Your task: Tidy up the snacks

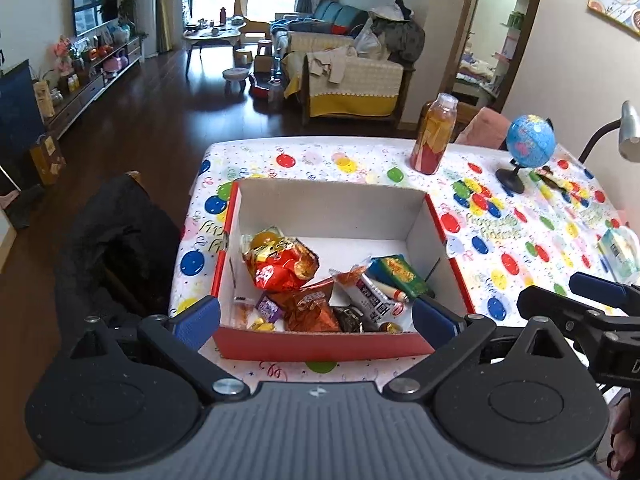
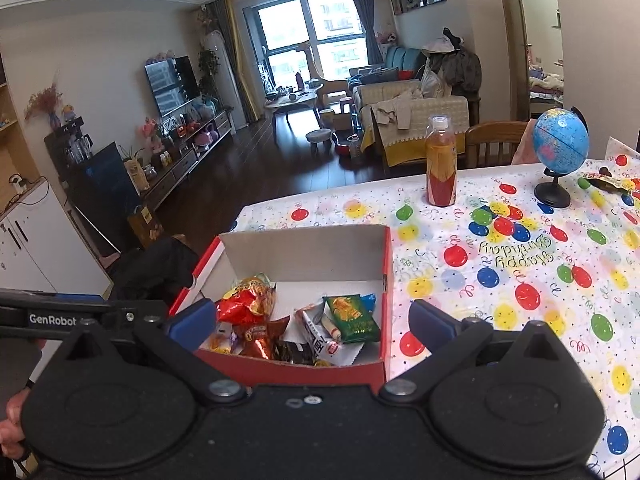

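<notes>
A red cardboard box [image 1: 320, 346] [image 2: 296, 372] with a white inside sits near the table's front left corner. Inside lie several snacks: a red-orange chip bag [image 1: 280, 264] [image 2: 244, 300], a green packet [image 1: 398, 274] [image 2: 352, 316], a brown-orange packet [image 1: 310, 306], a white tube [image 1: 378, 296] and small candies. My left gripper [image 1: 316, 316] hangs open just above the box's near wall, nothing between its blue pads. My right gripper [image 2: 312, 322] is open too, over the box's near right part, empty. It shows at the right edge of the left wrist view [image 1: 592, 300].
The table wears a balloon-print cloth [image 2: 520, 280]. On it stand an orange drink bottle [image 1: 430, 138] [image 2: 440, 162], a small globe [image 1: 528, 146] [image 2: 560, 152], a dark wrapper [image 2: 608, 182] and a tissue pack [image 1: 618, 254]. A dark coat on a chair [image 1: 120, 248] is left of the table.
</notes>
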